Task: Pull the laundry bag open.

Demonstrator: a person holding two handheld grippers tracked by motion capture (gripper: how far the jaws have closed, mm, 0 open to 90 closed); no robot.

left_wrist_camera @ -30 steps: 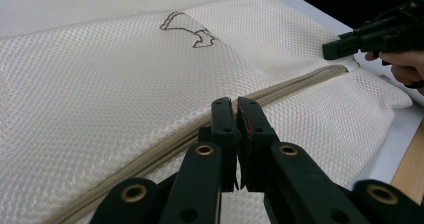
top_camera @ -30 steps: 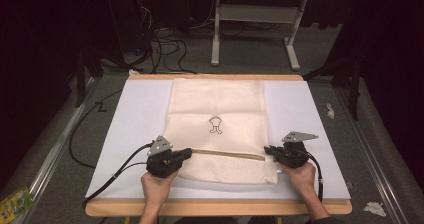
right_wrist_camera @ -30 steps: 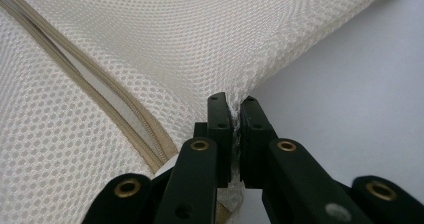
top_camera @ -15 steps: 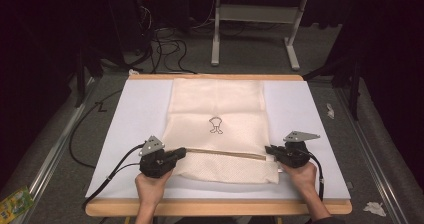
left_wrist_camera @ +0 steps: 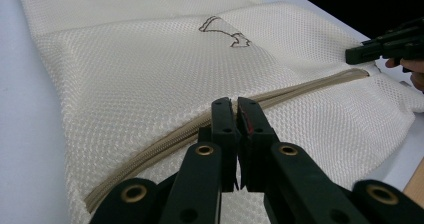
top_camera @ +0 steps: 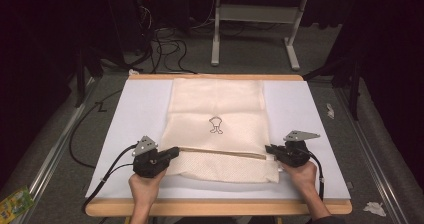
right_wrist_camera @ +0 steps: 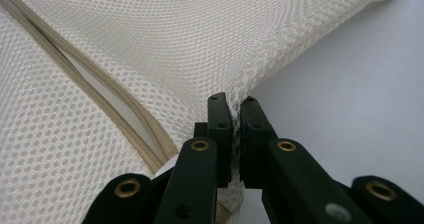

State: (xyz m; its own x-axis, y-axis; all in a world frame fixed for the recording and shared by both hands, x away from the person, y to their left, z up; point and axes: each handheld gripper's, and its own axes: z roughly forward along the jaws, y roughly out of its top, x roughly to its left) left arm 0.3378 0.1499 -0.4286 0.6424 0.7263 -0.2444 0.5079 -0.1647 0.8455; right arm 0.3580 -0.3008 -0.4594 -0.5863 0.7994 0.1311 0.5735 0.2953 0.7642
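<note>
Cream mesh zip bag (top_camera: 216,129) flat on white sheet (top_camera: 300,109) over wooden table (top_camera: 220,207). Left gripper (left_wrist_camera: 236,106) — jaws closed over beige zipper (left_wrist_camera: 300,91), grip on the pull not discernible. Right gripper (right_wrist_camera: 234,104) — jaws clamped on mesh at bag's right edge.

Mesh bag (top_camera: 216,129) lies flat in the middle of the sheet (top_camera: 305,109), which covers the table (top_camera: 220,207) w/ a strip of table edge bare at the near side. Zipper (top_camera: 220,151) runs left-right across the bag's near part; small printed mark (top_camera: 215,125) sits behind it, approx. centre. Left gripper (top_camera: 174,152) is at the zipper's left end, right gripper (top_camera: 269,148) at the bag's right edge by the zipper's right end. Cables (top_camera: 165,49) & a frame (top_camera: 250,29) on the floor behind the table; wrapper (top_camera: 14,202) on the floor, near left.
</note>
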